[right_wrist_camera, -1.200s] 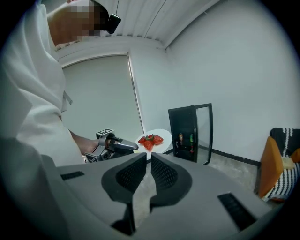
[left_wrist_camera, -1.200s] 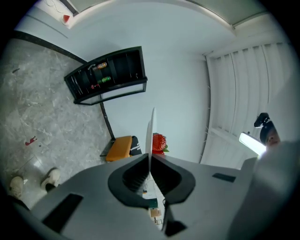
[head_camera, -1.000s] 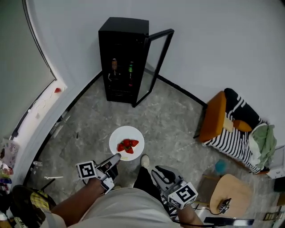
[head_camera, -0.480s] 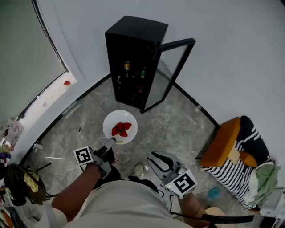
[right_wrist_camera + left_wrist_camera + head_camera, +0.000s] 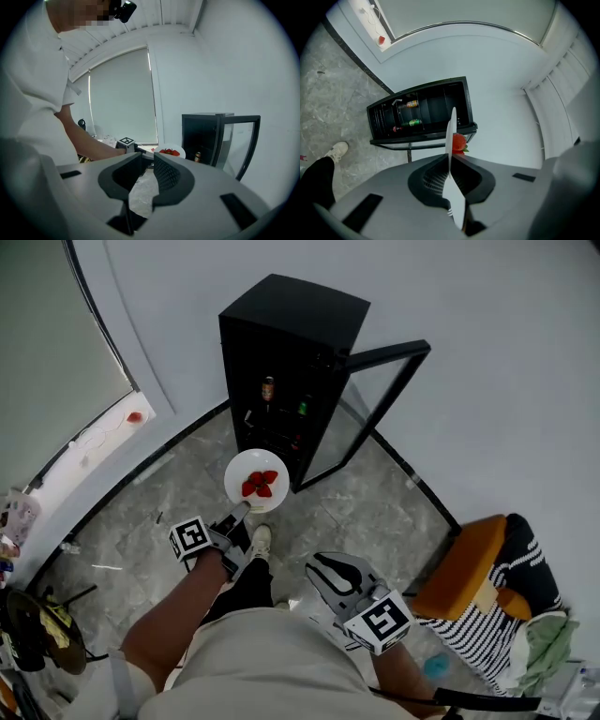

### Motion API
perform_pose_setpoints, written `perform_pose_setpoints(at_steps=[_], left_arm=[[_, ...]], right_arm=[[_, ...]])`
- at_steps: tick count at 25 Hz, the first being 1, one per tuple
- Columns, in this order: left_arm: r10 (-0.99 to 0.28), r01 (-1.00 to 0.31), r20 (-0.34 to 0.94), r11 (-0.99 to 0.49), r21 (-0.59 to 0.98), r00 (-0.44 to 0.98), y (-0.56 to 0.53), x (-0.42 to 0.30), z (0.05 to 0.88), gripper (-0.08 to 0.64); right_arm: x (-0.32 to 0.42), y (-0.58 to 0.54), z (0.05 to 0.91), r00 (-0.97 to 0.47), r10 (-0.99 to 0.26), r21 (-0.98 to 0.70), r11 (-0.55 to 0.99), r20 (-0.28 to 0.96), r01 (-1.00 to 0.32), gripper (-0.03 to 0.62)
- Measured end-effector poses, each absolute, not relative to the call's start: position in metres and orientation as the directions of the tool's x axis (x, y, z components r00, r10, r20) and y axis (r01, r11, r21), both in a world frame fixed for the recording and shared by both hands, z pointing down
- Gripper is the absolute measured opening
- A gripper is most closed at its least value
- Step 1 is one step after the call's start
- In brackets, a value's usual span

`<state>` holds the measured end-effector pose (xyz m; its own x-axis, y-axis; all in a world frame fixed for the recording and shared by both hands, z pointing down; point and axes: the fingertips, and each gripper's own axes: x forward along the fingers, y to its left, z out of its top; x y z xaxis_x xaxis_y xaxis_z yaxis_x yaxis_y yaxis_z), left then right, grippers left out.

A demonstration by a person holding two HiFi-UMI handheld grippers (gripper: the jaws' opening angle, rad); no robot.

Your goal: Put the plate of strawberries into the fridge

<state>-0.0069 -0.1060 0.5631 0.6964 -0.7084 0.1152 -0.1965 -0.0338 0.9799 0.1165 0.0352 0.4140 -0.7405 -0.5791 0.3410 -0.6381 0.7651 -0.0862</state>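
1. The left gripper (image 5: pixel 241 513) pinched the plate (image 5: pixel 242 468) of strawberries (image 5: pixel 258 485) by its rim, just before the open fridge (image 5: pixel 291 334).
2. Bottles (image 5: pixel 268 390) stood inside; the glass door (image 5: pixel 375 409) hung wide.
3. The right gripper (image 5: pixel 319 568) held nothing, its jaws slightly apart.

The room is lit brightly and evenly by diffuse daylight, admitted through the blind-covered window (image 5: pixel 122 98) seen in the right gripper view. Only faint, soft-edged shadows are cast on the grey floor (image 5: pixel 169 512). The interior of the fridge (image 5: pixel 281 362) is left dark, and pale reflections are carried by its glass door (image 5: pixel 370 409). The white plate (image 5: pixel 246 463) is rendered bright but not blown out. The head view is kept sharp throughout. Both gripper views are strongly bowed by wide-angle distortion and ringed by black vignetting at the corners. The near bodies of the left gripper (image 5: pixel 450 157) and right gripper (image 5: pixel 147 159) are rendered soft.
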Motion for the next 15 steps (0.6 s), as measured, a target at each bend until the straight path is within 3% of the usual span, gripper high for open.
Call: perform_pose_setpoints(at_steps=[15], left_arm=[[-0.707,-0.228,0.192,0.044,0.973,0.681,-0.379,0.006,0.645,0.023]], right_arm=[[0.099,-0.189,0.415,-0.685,-0.560,-0.121,0.727,0.466,-0.676,0.088]])
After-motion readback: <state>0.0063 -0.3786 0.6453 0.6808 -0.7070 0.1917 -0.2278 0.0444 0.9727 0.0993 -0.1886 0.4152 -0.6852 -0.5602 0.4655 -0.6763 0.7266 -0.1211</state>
